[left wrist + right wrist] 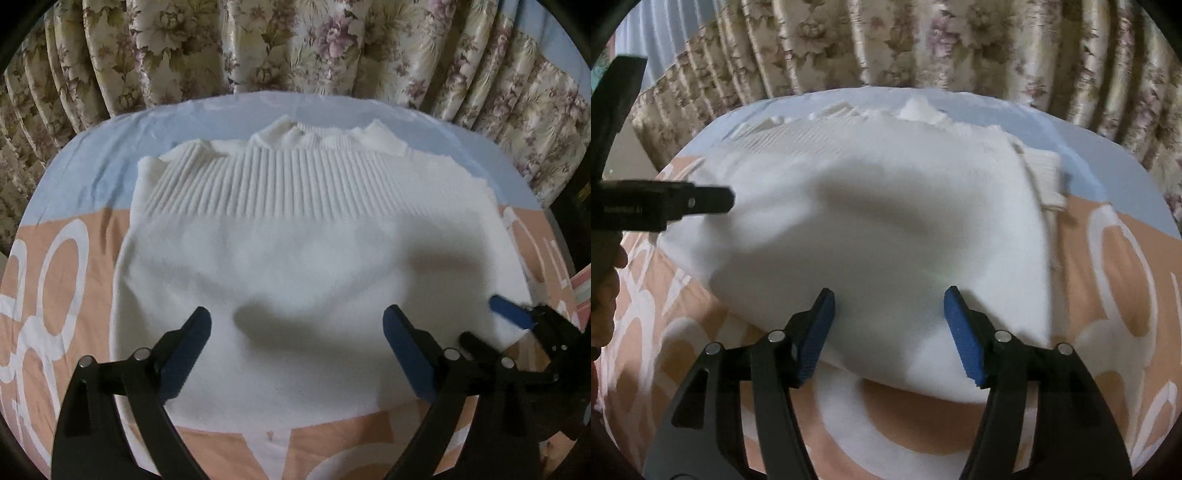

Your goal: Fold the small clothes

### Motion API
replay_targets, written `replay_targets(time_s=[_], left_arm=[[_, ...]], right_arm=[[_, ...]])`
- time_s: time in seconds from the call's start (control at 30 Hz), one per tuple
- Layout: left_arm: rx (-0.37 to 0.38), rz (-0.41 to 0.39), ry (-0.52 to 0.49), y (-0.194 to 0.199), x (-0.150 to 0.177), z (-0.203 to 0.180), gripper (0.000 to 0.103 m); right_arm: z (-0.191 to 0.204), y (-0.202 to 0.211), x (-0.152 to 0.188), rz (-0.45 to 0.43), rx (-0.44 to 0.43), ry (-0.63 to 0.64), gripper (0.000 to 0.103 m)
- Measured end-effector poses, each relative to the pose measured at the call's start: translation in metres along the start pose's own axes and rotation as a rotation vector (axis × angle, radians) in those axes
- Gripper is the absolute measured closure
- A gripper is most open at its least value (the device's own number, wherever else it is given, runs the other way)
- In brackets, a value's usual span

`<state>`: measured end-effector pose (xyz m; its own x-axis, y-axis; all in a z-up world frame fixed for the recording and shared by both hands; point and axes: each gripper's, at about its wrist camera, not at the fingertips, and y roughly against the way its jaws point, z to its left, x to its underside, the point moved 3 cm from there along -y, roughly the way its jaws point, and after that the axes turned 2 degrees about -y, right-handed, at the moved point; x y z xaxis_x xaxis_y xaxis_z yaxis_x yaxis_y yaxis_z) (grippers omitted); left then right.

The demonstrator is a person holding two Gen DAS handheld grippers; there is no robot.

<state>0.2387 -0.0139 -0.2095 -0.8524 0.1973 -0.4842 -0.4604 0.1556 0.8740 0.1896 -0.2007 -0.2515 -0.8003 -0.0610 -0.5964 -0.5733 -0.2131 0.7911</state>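
Both pairs of jaws stand apart with nothing pinched between them: the left gripper (297,319), black-armed with blue pads, hangs spread wide over the near half of the garment, and the right gripper (889,301), of the same build, hangs spread over the garment's near right corner, its pads clear of the cloth as far as the blur lets one judge.

Under them lies the white knitted sweater (303,251), folded into a rough rectangle and flat on the bed. Its smooth knit fills the near part. A broad band of ribbing (295,177) runs across the far part, and beyond that a wavy ribbed edge (325,136) sticks up slightly. In the right wrist view a ribbed cuff (1047,181) pokes out past the sweater's right side. Soft grey shadows of the grippers fall across the middle of the cloth.

From the left wrist view the right gripper shows at the right edge, one blue pad (511,314) over the sweater's right border; from the right wrist view the left gripper's black body (665,206) reaches in from the left, with part of a person's hand (605,295) below it.

Beneath the sweater is a bedsheet (74,236), pale blue at the far end and peach with large white rings and bands nearer the cameras. Behind the bed hangs a pleated floral curtain (295,44), cream with brown leaves and mauve flowers, filling the whole background. Lighting is dim and warm.
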Motion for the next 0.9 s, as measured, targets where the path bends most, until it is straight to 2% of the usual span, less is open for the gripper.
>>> replay_targets(time_s=[0.13, 0.23, 0.3, 0.37, 0.43, 0.5, 0.6, 0.73, 0.8, 0.87, 0.9], left_arm=[[-0.007, 0.035, 0.009, -0.008, 0.004, -0.001, 0.009], [-0.024, 0.03, 0.001, -0.008, 0.003, -0.003, 0.008], [-0.035, 0.028, -0.001, -0.009, 0.002, -0.003, 0.008], [-0.056, 0.025, -0.006, -0.011, -0.001, -0.003, 0.008], [-0.066, 0.021, -0.012, -0.012, -0.004, -0.004, 0.008], [-0.069, 0.02, -0.012, -0.013, -0.007, -0.004, 0.008], [-0.069, 0.02, -0.015, -0.015, -0.01, -0.005, 0.008], [-0.076, 0.027, -0.023, -0.021, -0.011, -0.007, 0.008], [-0.083, 0.034, -0.03, -0.024, -0.01, -0.007, 0.008], [-0.085, 0.04, -0.042, -0.027, -0.009, -0.007, 0.008], [-0.09, 0.042, -0.045, -0.028, -0.009, -0.007, 0.008]], right_arm=[[-0.026, 0.009, 0.001, 0.003, 0.046, -0.035, 0.041], [-0.04, 0.015, 0.0, 0.016, -0.004, -0.08, 0.04], [-0.041, 0.021, -0.006, 0.019, -0.024, -0.094, 0.031], [-0.045, 0.035, -0.017, -0.027, -0.031, -0.119, 0.007], [-0.052, 0.049, -0.028, -0.107, -0.015, -0.154, 0.003], [-0.06, 0.051, -0.036, -0.133, 0.007, -0.172, 0.003], [-0.077, 0.039, -0.036, -0.097, 0.041, -0.211, 0.003], [-0.097, 0.024, -0.027, -0.066, 0.035, -0.272, 0.003], [-0.106, 0.018, -0.021, -0.046, 0.002, -0.306, 0.007], [-0.111, 0.012, -0.018, -0.031, -0.04, -0.322, 0.016], [-0.111, 0.009, -0.018, -0.022, -0.055, -0.324, 0.017]])
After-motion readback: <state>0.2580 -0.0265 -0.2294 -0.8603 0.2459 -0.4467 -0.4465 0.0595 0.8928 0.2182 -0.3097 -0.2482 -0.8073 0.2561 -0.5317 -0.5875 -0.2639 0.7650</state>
